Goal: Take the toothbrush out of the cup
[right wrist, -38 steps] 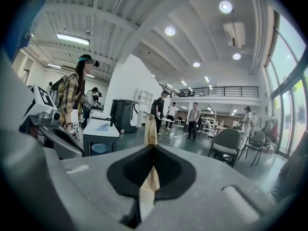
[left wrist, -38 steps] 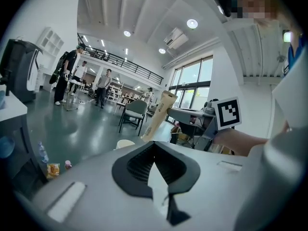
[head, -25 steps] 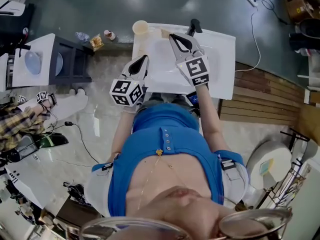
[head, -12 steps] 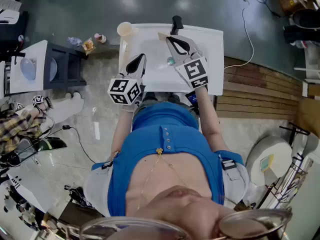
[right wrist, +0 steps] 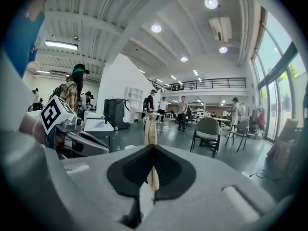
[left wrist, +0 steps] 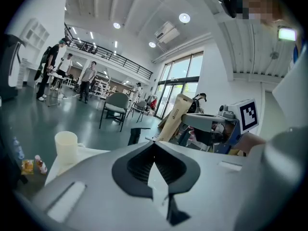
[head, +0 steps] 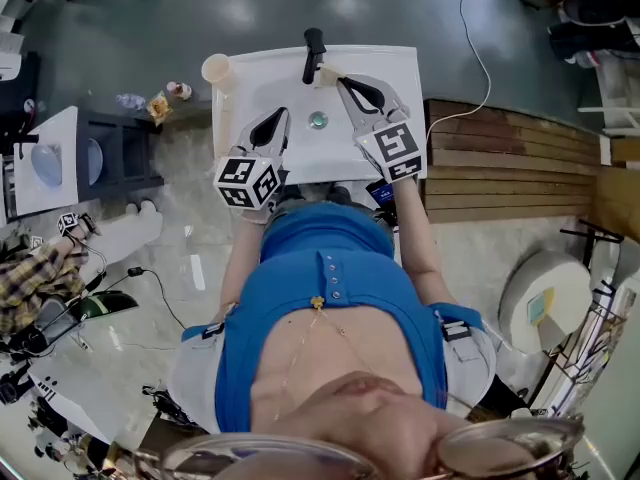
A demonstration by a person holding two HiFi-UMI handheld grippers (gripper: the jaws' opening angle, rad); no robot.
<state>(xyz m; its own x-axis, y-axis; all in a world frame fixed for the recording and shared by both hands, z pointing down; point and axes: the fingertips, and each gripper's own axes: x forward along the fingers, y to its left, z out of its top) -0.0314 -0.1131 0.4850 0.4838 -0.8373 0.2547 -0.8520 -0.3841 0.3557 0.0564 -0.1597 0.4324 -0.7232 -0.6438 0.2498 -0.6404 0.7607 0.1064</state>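
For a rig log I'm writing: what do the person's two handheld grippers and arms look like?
Both are light grey plastic tools. The left claw and right claw each taper to a point and have black ribbed pads inside. Each carries a white cube printed with black square markers: the left cube and the right cube. The person wears a blue short-sleeved shirt.

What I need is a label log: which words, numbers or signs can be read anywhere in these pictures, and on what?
None reads clearly.
Tan packet in the right gripper: a line of dark print, too small to read.
Marker cube on the left gripper, likewise the right's: square patterns, no letters.
Label on the white round object: blurred.
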